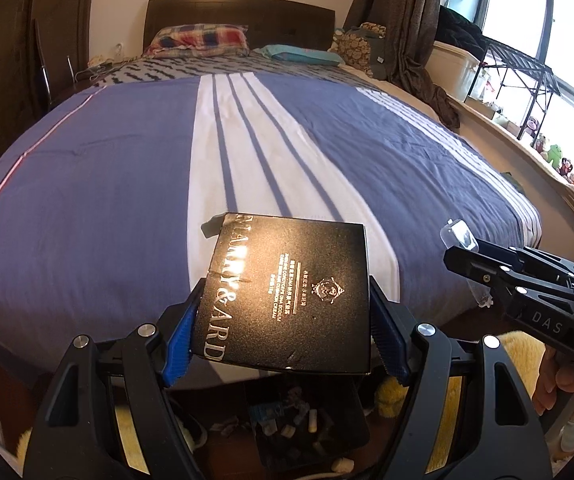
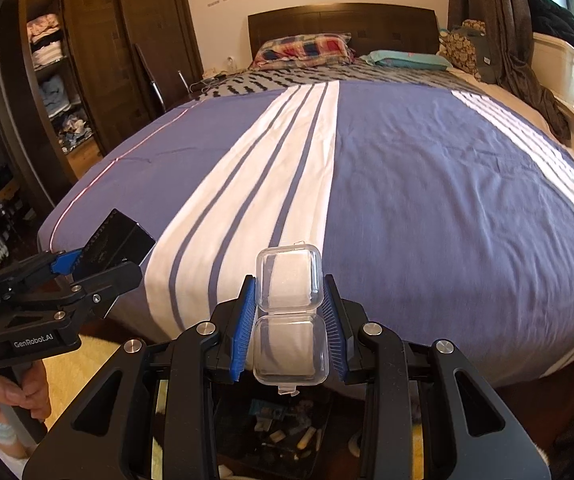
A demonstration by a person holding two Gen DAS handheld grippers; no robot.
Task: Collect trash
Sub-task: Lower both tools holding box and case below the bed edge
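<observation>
My left gripper [image 1: 287,312] is shut on a flat black box with gold lettering [image 1: 291,292], held level above the foot of the bed; it also shows in the right wrist view [image 2: 115,240]. My right gripper [image 2: 291,312] is shut on a small clear plastic hinged case [image 2: 291,320], open-lidded, held above the bed's foot end; the case tip shows in the left wrist view [image 1: 461,234]. Below both grippers a dark bin with several scraps in it [image 2: 287,432] stands on the floor, also seen in the left wrist view [image 1: 299,428].
The bed with a blue and white striped cover [image 2: 407,184] fills the view ahead, pillows at the headboard [image 2: 307,50]. A wardrobe with open shelves [image 2: 55,68] is left. A window sill with a rack and toys [image 1: 527,120] is right. A yellow rug [image 1: 523,344] lies underfoot.
</observation>
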